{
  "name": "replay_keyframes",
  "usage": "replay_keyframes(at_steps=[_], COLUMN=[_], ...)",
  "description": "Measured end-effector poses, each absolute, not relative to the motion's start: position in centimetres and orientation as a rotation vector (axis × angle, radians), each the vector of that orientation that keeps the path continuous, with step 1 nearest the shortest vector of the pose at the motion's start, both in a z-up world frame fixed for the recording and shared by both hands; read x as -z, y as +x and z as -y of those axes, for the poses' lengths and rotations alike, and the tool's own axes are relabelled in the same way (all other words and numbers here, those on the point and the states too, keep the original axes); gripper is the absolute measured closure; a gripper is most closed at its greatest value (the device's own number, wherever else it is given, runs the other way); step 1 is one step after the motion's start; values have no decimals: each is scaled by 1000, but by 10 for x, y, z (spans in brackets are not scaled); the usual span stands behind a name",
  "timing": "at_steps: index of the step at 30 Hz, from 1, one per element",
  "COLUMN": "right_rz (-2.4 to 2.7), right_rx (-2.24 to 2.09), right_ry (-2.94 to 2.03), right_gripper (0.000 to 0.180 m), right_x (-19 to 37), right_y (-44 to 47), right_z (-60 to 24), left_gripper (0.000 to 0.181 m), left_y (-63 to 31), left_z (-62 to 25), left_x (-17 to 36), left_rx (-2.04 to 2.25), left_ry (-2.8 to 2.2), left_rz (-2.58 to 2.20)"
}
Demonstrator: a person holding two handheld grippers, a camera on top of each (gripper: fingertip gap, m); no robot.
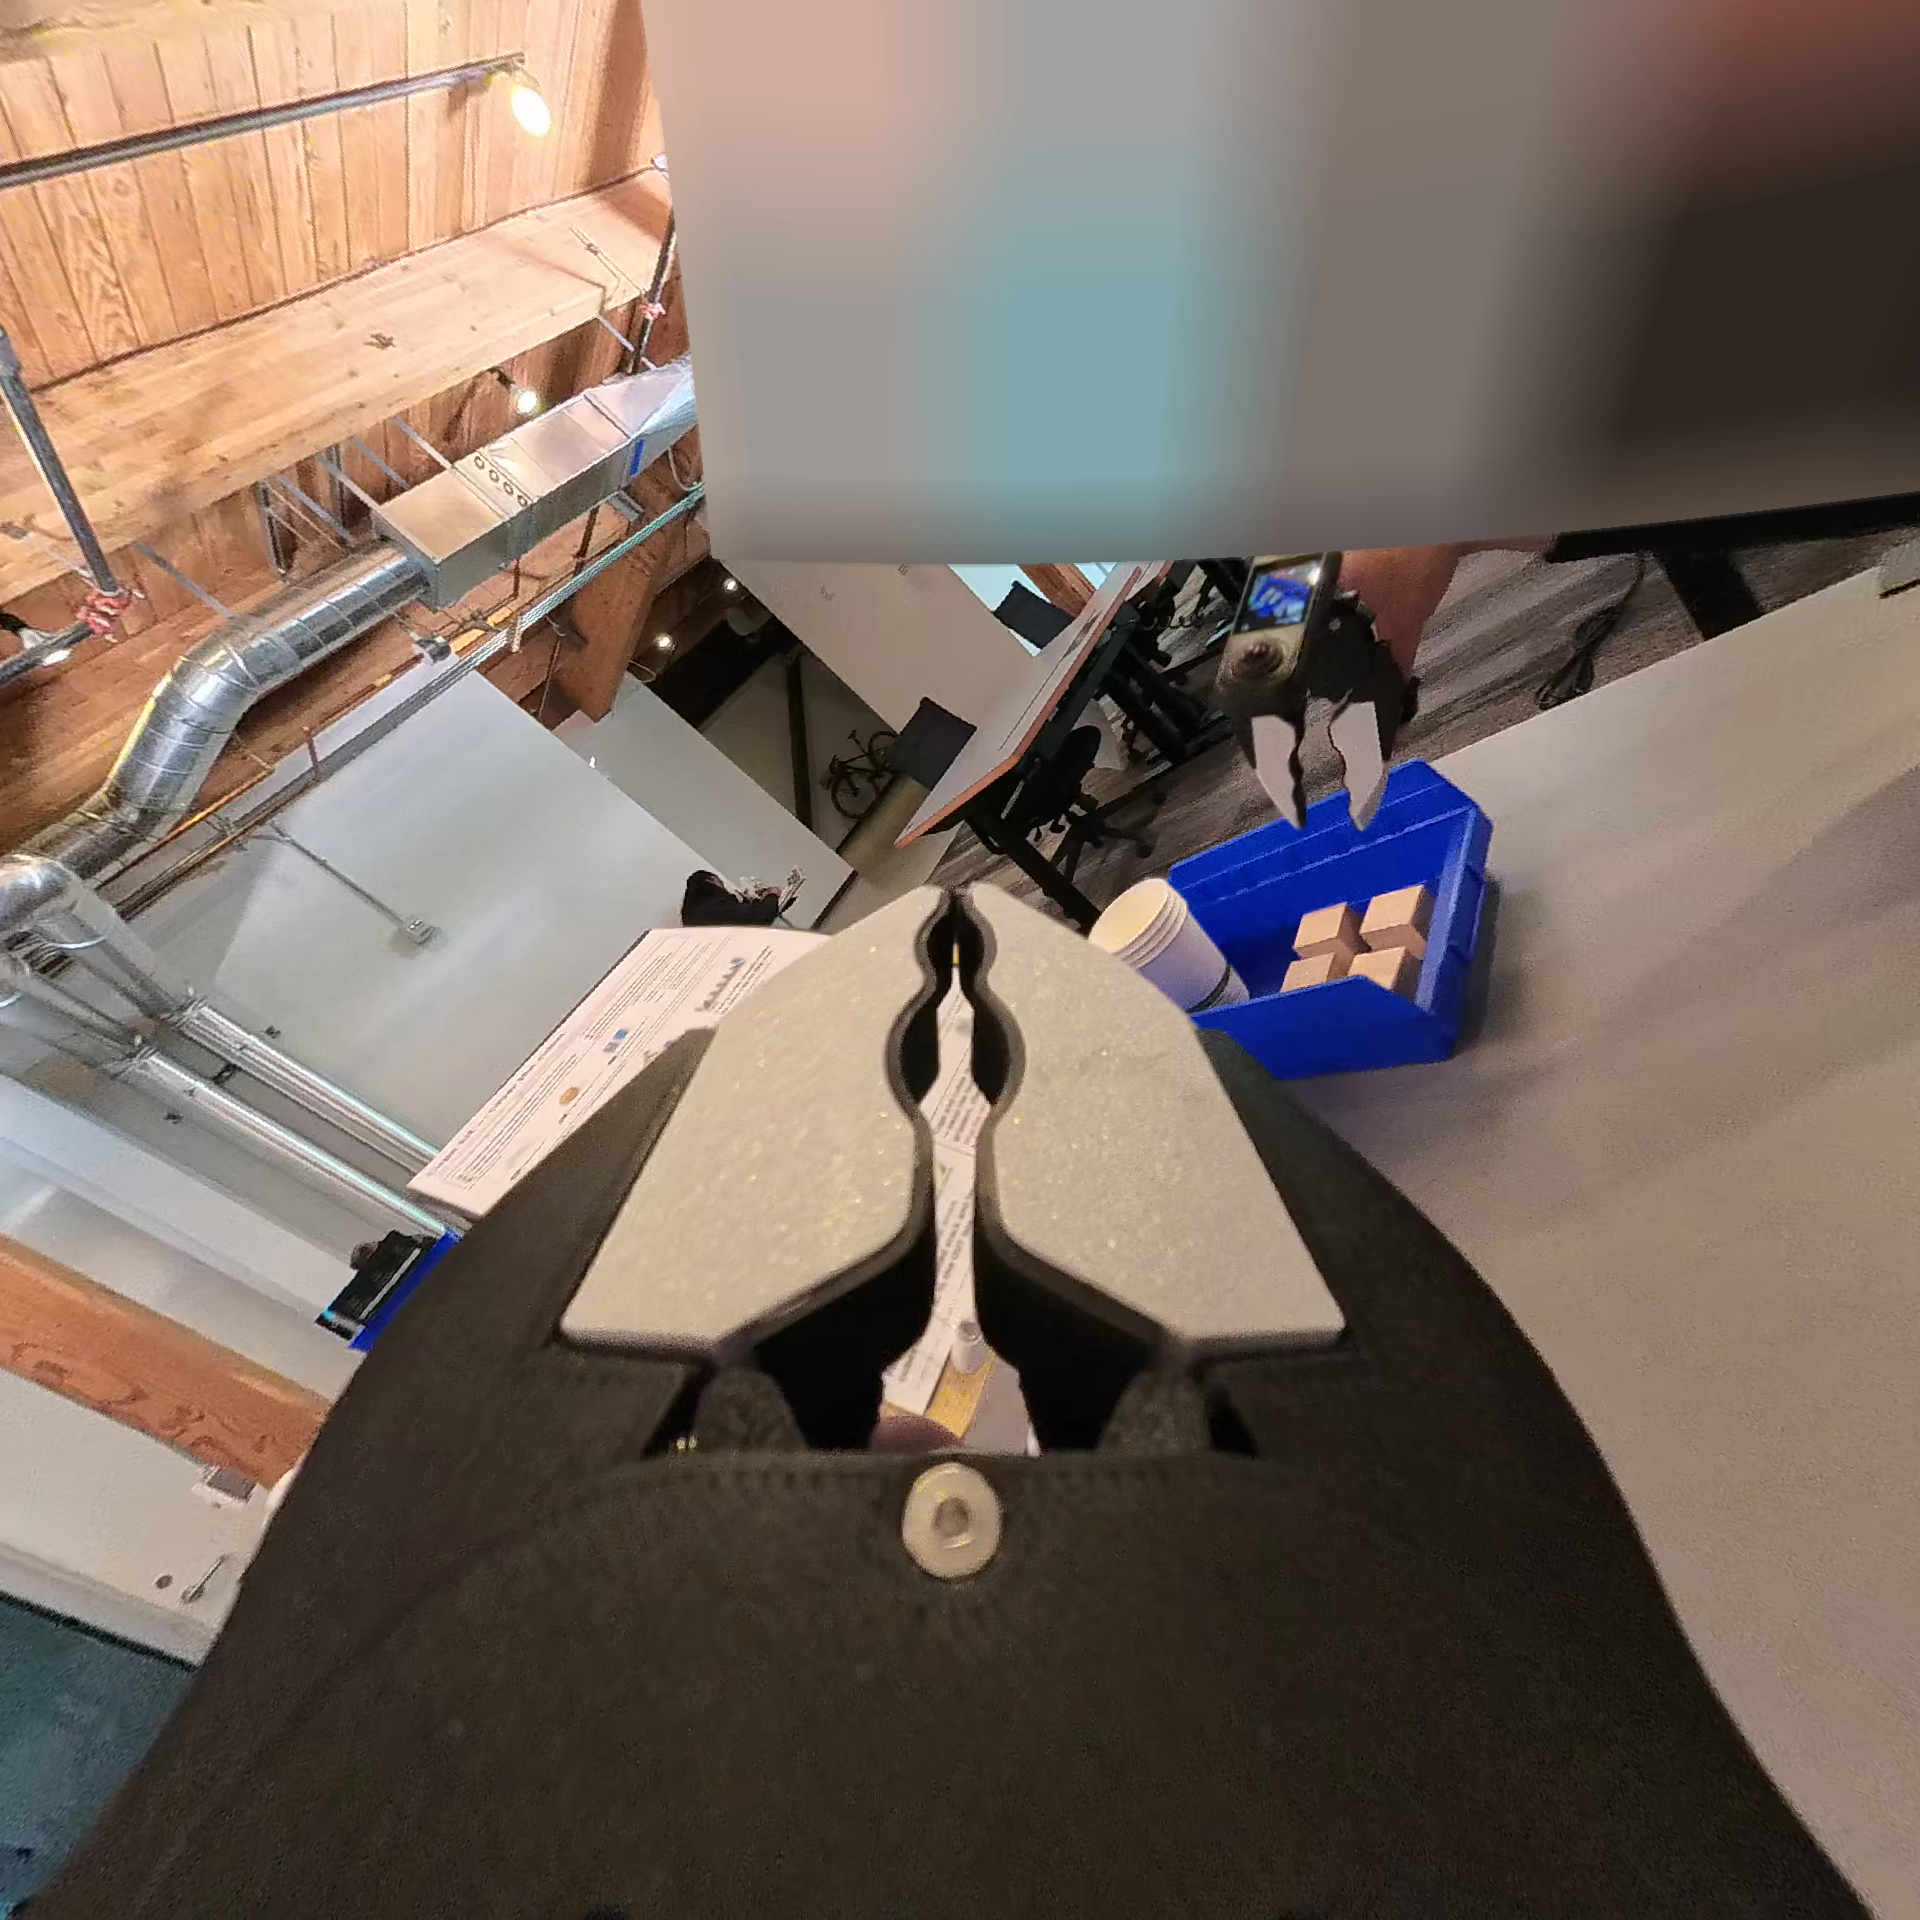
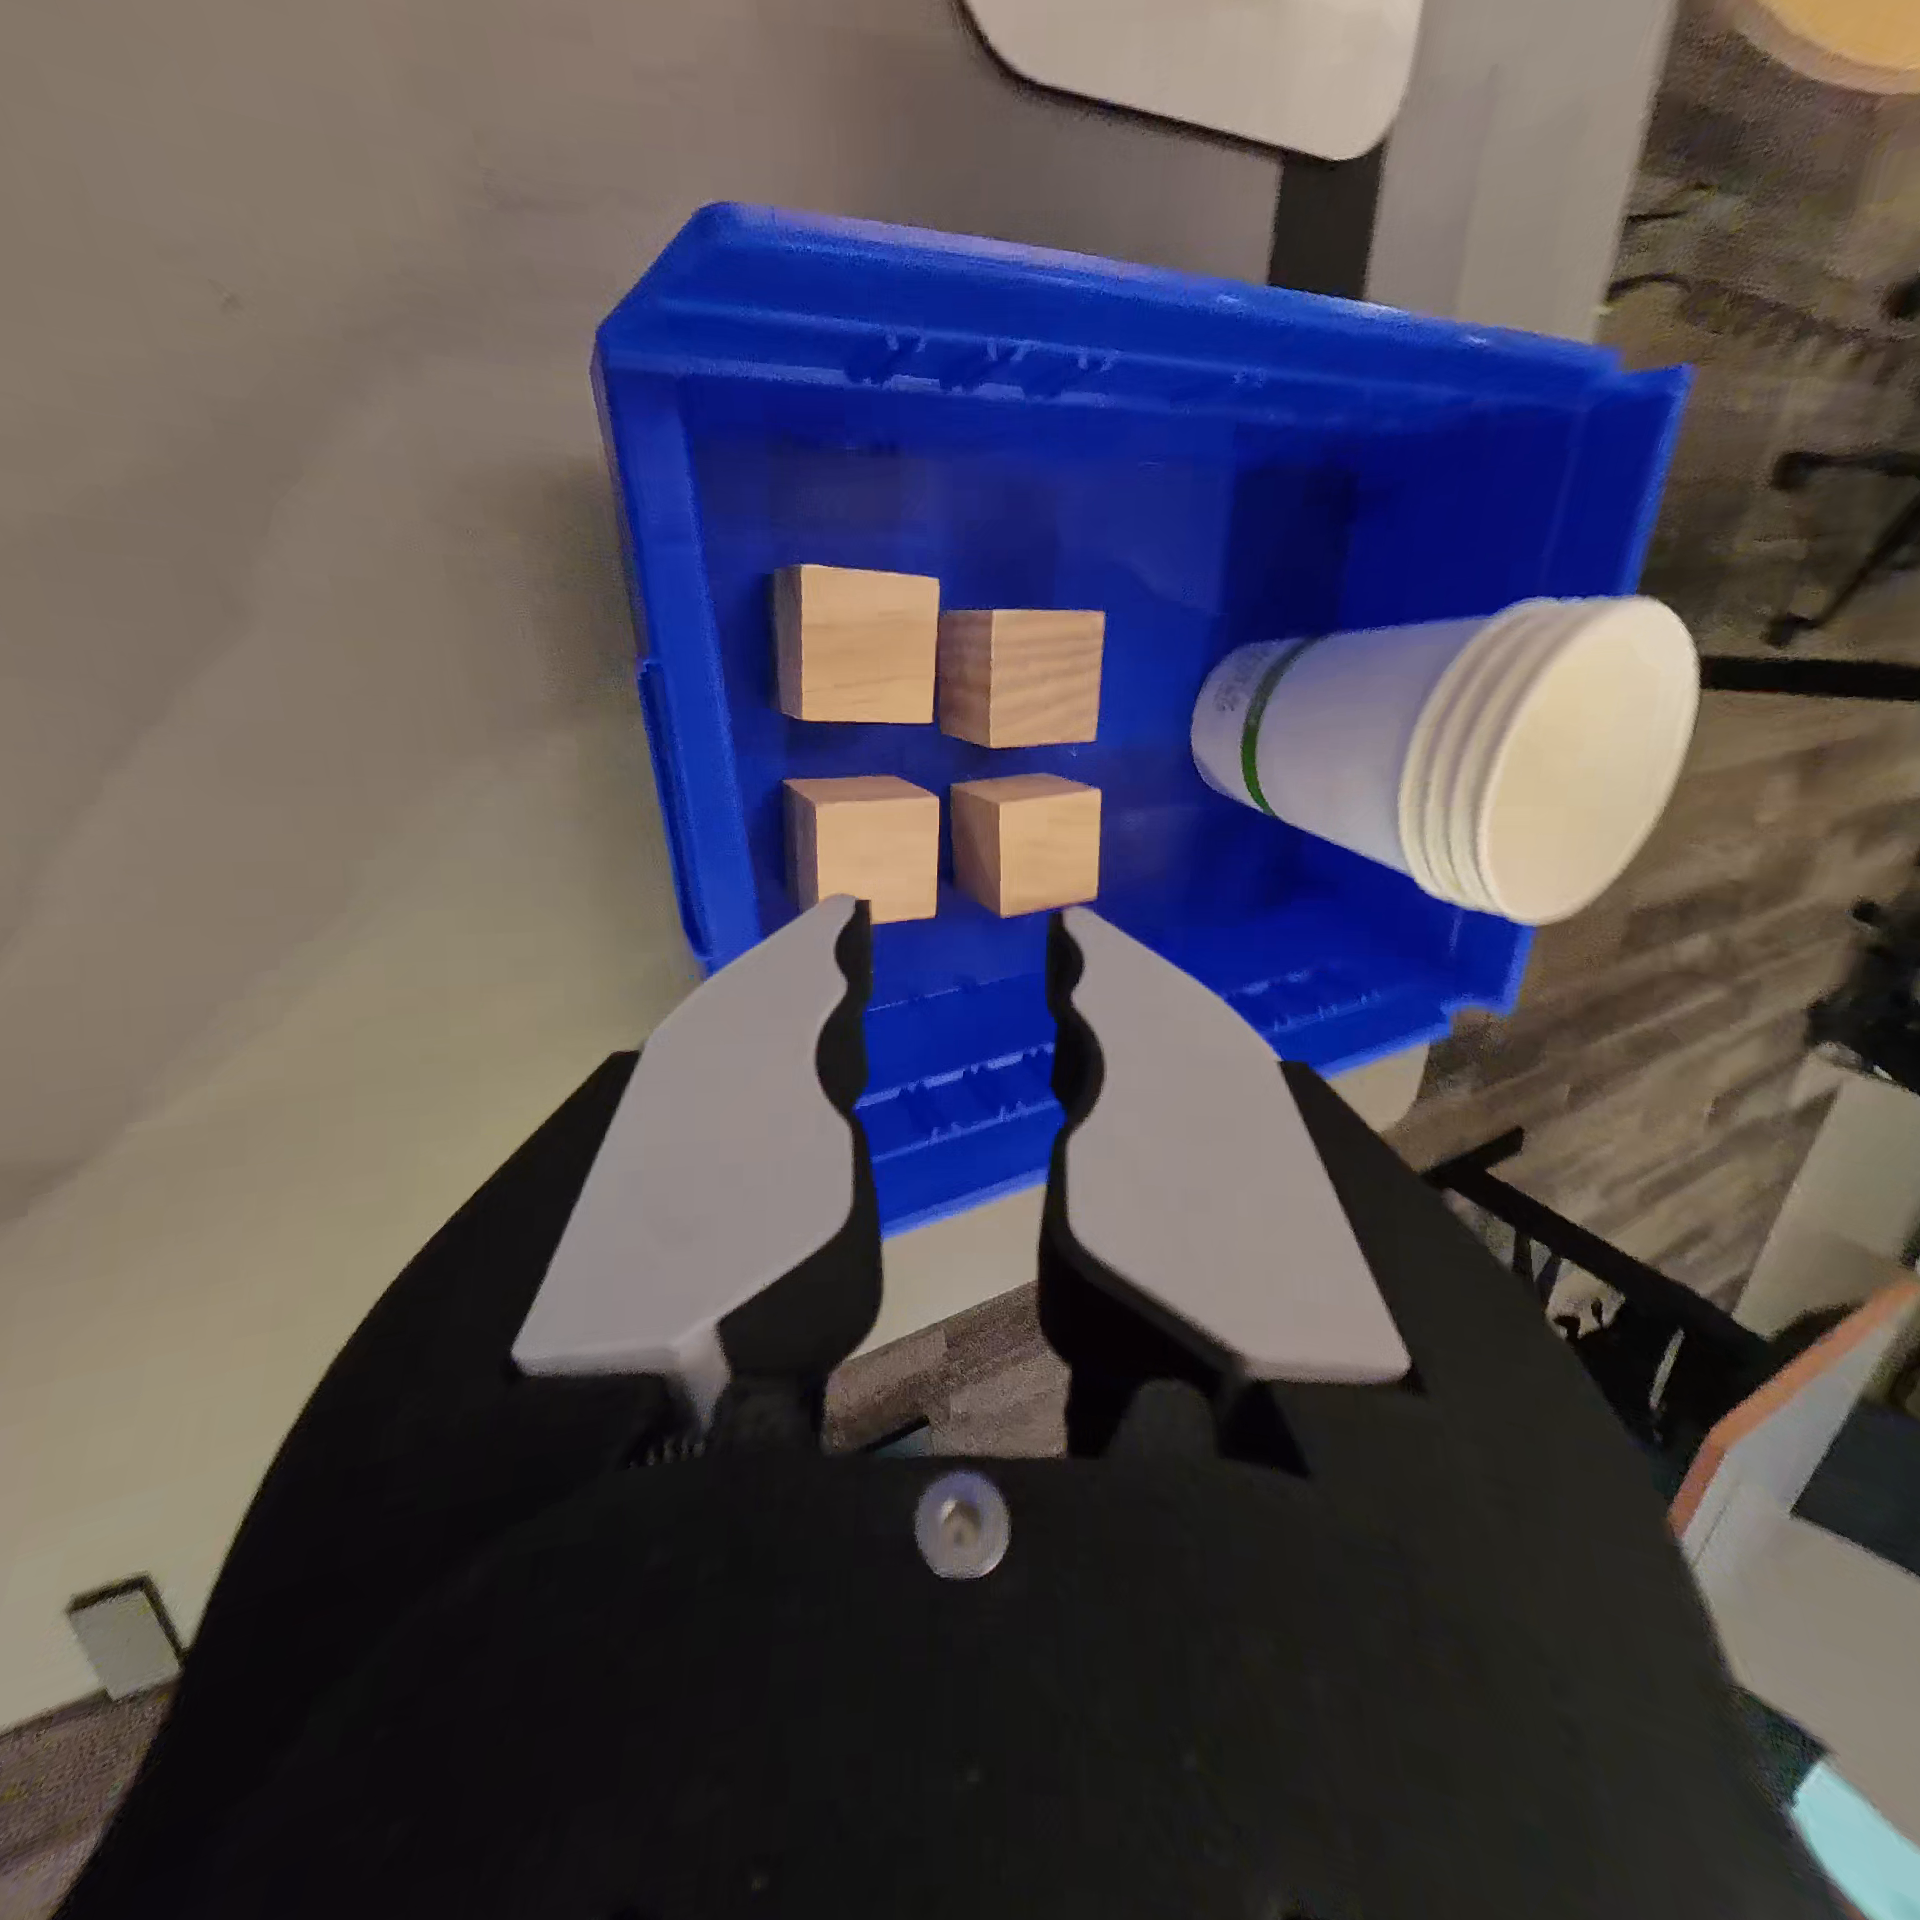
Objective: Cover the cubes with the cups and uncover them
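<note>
Cubes: four wooden cubes [image 2: 940, 743] are sitting in a two-by-two block on the floor of the blue bin [image 2: 1143, 343], just ahead of the right claw [image 2: 956, 920] tips; the near-left cube is lying partly behind the left fingertip in the right wrist view.
Cups: a nested stack of white paper cups [image 2: 1455, 753] is lying on its side to the right of the claw, its long axis running across the bin, rims facing right and out over the bin's edge, its base toward the cubes.
Bin: it is resting on the grey counter [image 2: 260, 520], near the counter's edge.
Right claw: its jaws are standing partly apart and holding nothing, hovering above the bin's near wall.
Left claw: the left claw [image 1: 954, 914] is pointing up and away from the work with its jaws nearly together, gripping nothing; the bin is lying well off to its right.
Step in hand: this looks like the opening approach, with nothing covered yet.
Next move: I judge it calls for swinging right to the stack, pinching the outermost cup at its rim and pulling it free, probably with the other claw steadying the stack, then turning it mouth-down over a cube.
Risk: the cubes are sitting close together, so a cup mouth could catch on a neighbour.
</note>
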State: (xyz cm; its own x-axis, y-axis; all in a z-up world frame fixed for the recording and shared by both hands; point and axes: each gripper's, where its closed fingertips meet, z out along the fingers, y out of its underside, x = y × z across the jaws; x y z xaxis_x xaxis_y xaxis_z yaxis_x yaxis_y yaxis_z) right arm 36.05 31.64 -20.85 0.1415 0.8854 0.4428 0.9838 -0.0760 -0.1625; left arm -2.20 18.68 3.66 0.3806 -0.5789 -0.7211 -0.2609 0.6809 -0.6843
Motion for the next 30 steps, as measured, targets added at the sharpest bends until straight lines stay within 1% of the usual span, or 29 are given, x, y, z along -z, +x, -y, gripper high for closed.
replay_keyframes(at_steps=[1, 2, 3, 6, 8, 12, 17, 22, 24, 26, 30], right_rz=[1737, 1691, 1658, 1544, 1483, 1400, 1538, 1739, 1812, 1858, 1912], right_rx=[324, 312, 284, 163, 157, 116, 56, 47, 49, 57, 59], right_ry=[-2006, -1998, -1977, -1909, -1881, -1813, -1886, -2023, -2102, -2151, -2193], right_gripper=[156, 165, 169, 173, 176, 179, 153, 143, 130, 128, 132], right_x=[203, 199, 196, 191, 194, 202, 219, 248, 267, 281, 299], right_y=[363, 363, 361, 348, 344, 332, 321, 315, 318, 320, 319], right_z=[-310, -302, -293, -270, -259, -254, -279, -318, -327, -333, -336], left_gripper=[181, 181, 181, 181, 181, 181, 181, 181, 181, 181, 181], left_y=[-18, -13, -8, 7, 17, 34, 52, 48, 44, 37, 31], left_z=[-183, -179, -174, -162, -158, -159, -162, -172, -175, -178, -183], left_x=[-36, -35, -35, -33, -29, -8, 42, 87, 97, 102, 104], left_rx=[243, 249, 256, 286, 298, 301, 403, 475, 501, 515, 569], left_ry=[-844, -840, -834, -825, -834, -909, -1034, -1157, -1184, -1199, -1197], left_rz=[-1204, -1212, -1220, -1235, -1250, -1288, -1305, -1266, -1249, -1226, -1187])
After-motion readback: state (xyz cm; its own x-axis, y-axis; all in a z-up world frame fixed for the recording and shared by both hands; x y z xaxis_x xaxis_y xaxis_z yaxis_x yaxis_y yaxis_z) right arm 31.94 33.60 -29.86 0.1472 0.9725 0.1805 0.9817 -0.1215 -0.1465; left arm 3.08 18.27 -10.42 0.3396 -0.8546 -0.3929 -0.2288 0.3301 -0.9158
